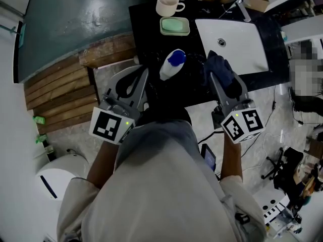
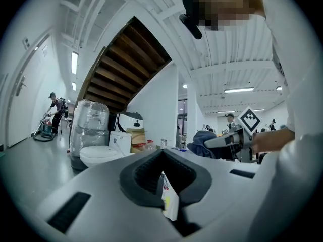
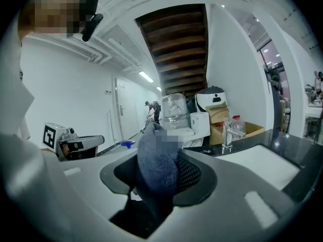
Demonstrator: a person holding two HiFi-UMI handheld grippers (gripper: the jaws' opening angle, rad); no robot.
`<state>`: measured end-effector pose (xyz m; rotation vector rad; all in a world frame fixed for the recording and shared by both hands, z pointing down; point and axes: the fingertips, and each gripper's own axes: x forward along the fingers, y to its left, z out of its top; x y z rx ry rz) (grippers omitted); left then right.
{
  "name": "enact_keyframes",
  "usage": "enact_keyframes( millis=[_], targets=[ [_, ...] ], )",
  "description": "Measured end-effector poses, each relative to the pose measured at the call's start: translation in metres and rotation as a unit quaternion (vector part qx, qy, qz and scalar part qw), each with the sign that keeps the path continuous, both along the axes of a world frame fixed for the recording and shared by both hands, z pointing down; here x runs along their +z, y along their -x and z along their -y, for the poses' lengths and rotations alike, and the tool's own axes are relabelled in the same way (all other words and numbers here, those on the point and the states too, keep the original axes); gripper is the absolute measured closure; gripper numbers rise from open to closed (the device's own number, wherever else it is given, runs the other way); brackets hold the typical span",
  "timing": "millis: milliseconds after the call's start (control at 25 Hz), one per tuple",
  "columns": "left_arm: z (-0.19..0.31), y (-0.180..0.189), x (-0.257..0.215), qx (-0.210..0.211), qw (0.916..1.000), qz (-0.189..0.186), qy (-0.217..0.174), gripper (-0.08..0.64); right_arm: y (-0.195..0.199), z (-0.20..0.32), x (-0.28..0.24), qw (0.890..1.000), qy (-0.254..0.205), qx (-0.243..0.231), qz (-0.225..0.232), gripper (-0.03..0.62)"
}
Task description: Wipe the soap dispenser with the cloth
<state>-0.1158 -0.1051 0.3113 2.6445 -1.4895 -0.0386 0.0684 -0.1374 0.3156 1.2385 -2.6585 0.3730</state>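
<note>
Head view: black desk [image 1: 149, 34] fills the top, w/ a white sink [image 1: 247, 47] set in its right part. A person stands at the front edge w/ a gripper in each hand, both reaching over that edge.

Left gripper [image 1: 147, 72]: jaws closed, tips meeting. Left gripper view shows a thin white printed sliver in the gap behind the tips; can't tell what it is.

Right gripper [image 1: 217, 73]: clamped on the cloth [image 1: 222, 67], a dark blue wad that bulges out btwn the jaws and hides the tips. It hangs by the sink's front left corner.

Soap dispenser [image 1: 171, 65], white body w/ blue top, sits on the desk btwn the two grippers. It is just right of the left gripper's tips, and near the cloth but apart from it. Whether it touches the left gripper: can't tell.

Behind it is a green soap dish [image 1: 175, 26], then a white cup [image 1: 167, 5].
</note>
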Motion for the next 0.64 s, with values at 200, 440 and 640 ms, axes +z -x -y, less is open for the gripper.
enact_keyframes(
  millis=[200, 440, 640],
  targets=[
    [0.0, -0.003, 0.003, 0.003, 0.9996, -0.009, 0.026, 0.555, 0.001, -0.007, -0.022, 1.0, -0.021, -0.005, 0.008, 0.428],
    [0.0, -0.012, 0.001, 0.005, 0.9995, -0.012, 0.029, 0.555, 0.001, -0.015, -0.035, 0.999, -0.026, -0.015, 0.02, 0.428],
    [0.001, -0.022, -0.001, 0.009, 0.9995, -0.014, 0.025, 0.555, -0.003, -0.018, -0.041, 0.999, -0.026, -0.018, 0.033, 0.428]
  ],
)
